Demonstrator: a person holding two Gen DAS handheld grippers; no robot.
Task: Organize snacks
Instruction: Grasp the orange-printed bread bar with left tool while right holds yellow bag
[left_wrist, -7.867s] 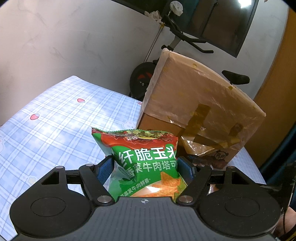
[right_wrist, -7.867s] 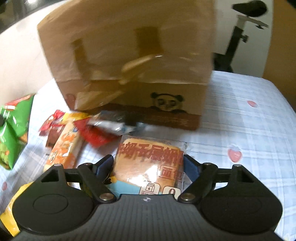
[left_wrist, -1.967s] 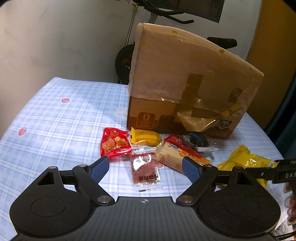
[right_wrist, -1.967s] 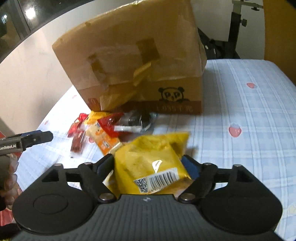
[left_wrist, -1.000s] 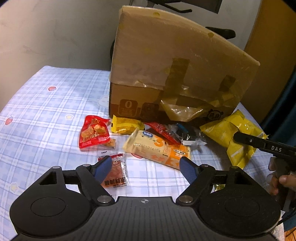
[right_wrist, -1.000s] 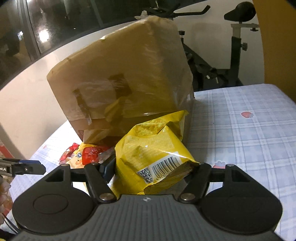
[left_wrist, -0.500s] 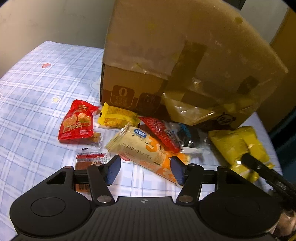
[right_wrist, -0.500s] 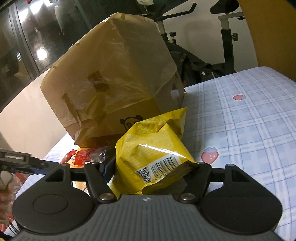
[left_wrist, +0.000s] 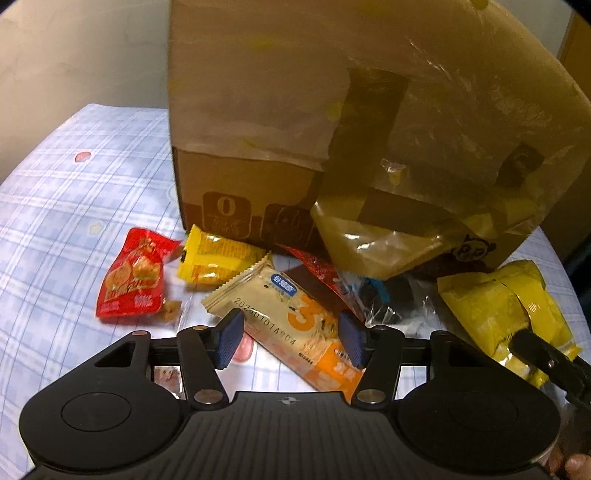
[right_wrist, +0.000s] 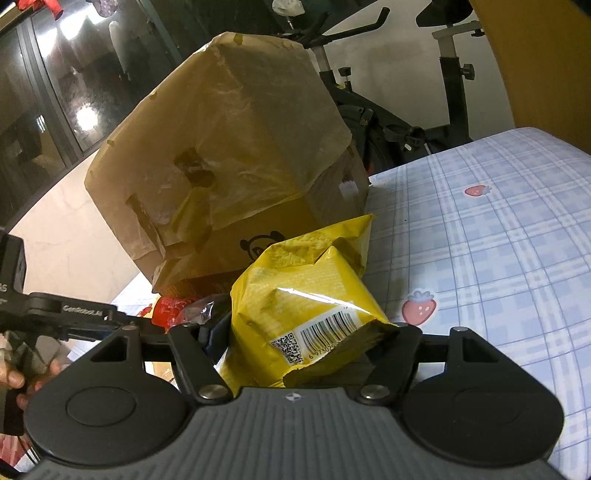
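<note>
Step in hand: the left gripper (left_wrist: 290, 341) is going for the long beige-and-orange biscuit pack (left_wrist: 286, 321), which lies flat on the checked bed sheet (left_wrist: 55, 206) in front of the cardboard box (left_wrist: 332, 122). Its fingers (left_wrist: 229, 339) have just been closing and now stand about half open, one on each side of the pack's middle; whether the blue pads actually press on the wrapper can't be told from this view (looks like a gap on the left side).

The right gripper (right_wrist: 306, 339) is clamped on the yellow chip bag (right_wrist: 306, 295), gripped near the barcode end, held up off the sheet just beside the box's panda corner.

Next move, prob.: finish closing on the biscuit pack, then lift it clear w/o dragging neighbours. The pack lies at a slant to the fingers, so the grip may catch it skewed.

In the way:
- red sachet strip (left_wrist: 317, 273) overlaps the pack's far edge
- clear wrapper w/ dark contents (left_wrist: 384, 299) touches it on the right
- small yellow pack (left_wrist: 216, 258) just beyond, against the box
- red snack pouch (left_wrist: 133, 277) off to the left, apart
- loose tape and plastic film (left_wrist: 373, 240) hang off the box front over the pile.
</note>
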